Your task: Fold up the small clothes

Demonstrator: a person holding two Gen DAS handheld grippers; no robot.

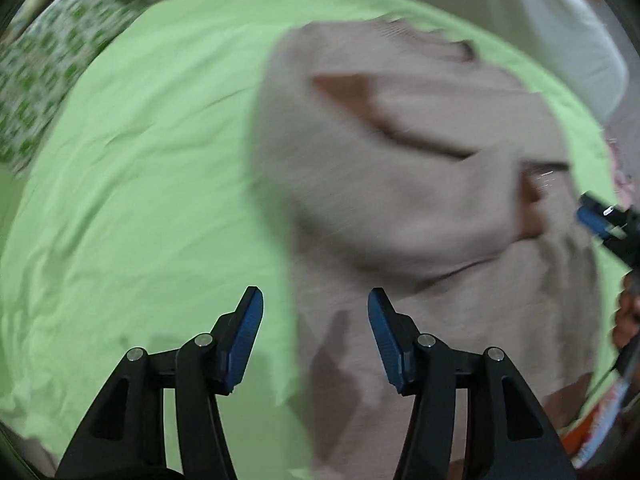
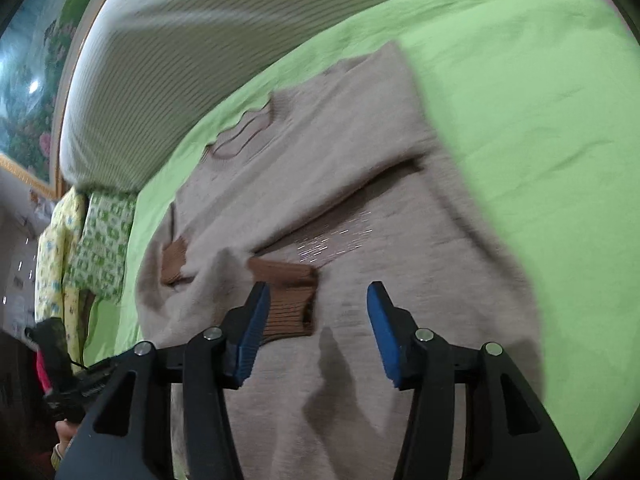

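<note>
Now your left gripper [image 1: 315, 334] and right gripper [image 2: 316, 330] both gape wide, holding nothing. Just beyond them the beige sweater [image 2: 340, 208] lies on the green sheet [image 2: 540, 100], sleeves folded in, brown cuff [image 2: 290, 300] nearest.

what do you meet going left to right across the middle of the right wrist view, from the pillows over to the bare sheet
yellow patterned pillow → green patterned pillow → small brown cuff → larger brown ribbed cuff → beige sweater body → bare green sheet
</note>
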